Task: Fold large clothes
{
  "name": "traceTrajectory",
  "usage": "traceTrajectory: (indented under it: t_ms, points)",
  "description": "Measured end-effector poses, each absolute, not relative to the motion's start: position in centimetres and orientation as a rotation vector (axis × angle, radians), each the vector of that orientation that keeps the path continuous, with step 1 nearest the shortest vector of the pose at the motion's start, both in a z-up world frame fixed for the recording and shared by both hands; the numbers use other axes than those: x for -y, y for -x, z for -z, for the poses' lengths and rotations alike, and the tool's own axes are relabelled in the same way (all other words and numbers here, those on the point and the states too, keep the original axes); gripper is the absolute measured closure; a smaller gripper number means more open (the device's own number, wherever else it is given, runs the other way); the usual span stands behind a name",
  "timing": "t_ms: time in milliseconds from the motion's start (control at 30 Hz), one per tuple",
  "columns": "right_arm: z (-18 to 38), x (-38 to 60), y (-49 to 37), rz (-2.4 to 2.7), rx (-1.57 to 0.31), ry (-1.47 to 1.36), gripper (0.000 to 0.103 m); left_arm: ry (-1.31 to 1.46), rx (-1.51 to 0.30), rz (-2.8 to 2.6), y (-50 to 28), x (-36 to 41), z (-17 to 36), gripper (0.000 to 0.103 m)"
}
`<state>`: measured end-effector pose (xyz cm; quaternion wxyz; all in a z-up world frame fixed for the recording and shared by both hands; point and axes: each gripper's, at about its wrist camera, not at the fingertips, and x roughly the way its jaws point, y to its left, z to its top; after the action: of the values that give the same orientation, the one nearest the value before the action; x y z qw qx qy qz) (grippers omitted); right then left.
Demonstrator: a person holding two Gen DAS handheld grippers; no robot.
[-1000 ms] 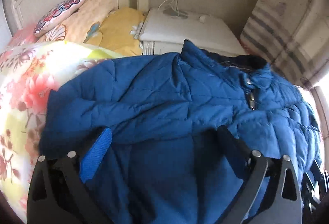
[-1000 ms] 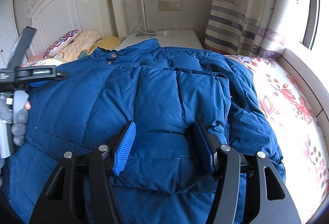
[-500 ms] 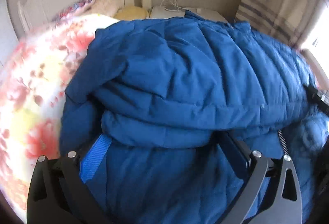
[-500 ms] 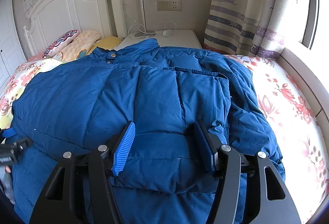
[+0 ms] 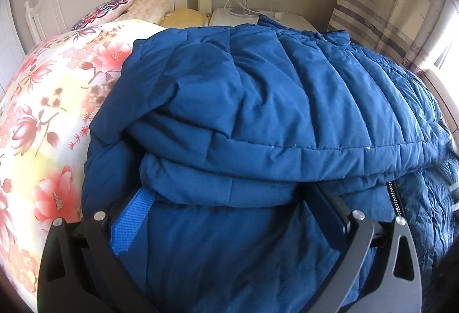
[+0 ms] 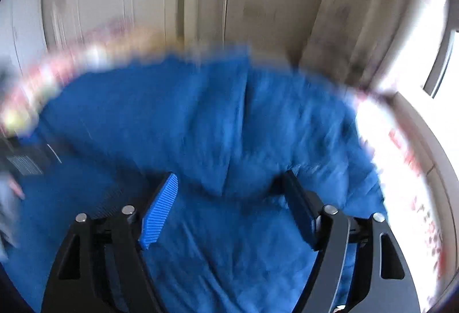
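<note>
While the jacket lies heaped on the bed, a mid-fold step is judged in hand. Both jaws are spread wide over it, nothing grasped: left gripper, right gripper. Next, a firm pinch on the near hem is called for. Bulk resists flattening; pillows and nightstand stand far.

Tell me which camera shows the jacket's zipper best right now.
The left wrist view: the zipper shows sharply at the blue jacket's lower right edge, under the folded layer. The right wrist view is motion-blurred; the jacket reads as blue fabric only, with no zipper discernible.
</note>
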<state>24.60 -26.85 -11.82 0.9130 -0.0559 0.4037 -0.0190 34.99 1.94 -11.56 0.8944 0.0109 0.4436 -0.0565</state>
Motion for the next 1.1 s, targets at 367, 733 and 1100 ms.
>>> traceTrajectory:
  t_ms: [367, 733, 1100]
  points:
    - [11.7, 26.8, -24.6, 0.028, -0.814, 0.113, 0.021, -0.015, -0.913, 0.120, -34.7, -2.2, 11.5, 0.002]
    - [10.8, 25.9, -20.3, -0.031, -0.861, 0.099, 0.015, -0.096, -0.894, 0.222, -28.0, -0.2, 10.0, 0.002]
    - [11.9, 31.0, -14.2, 0.018, -0.912, 0.113, 0.015, -0.050, -0.939, 0.094, -25.0, -6.1, 11.5, 0.002]
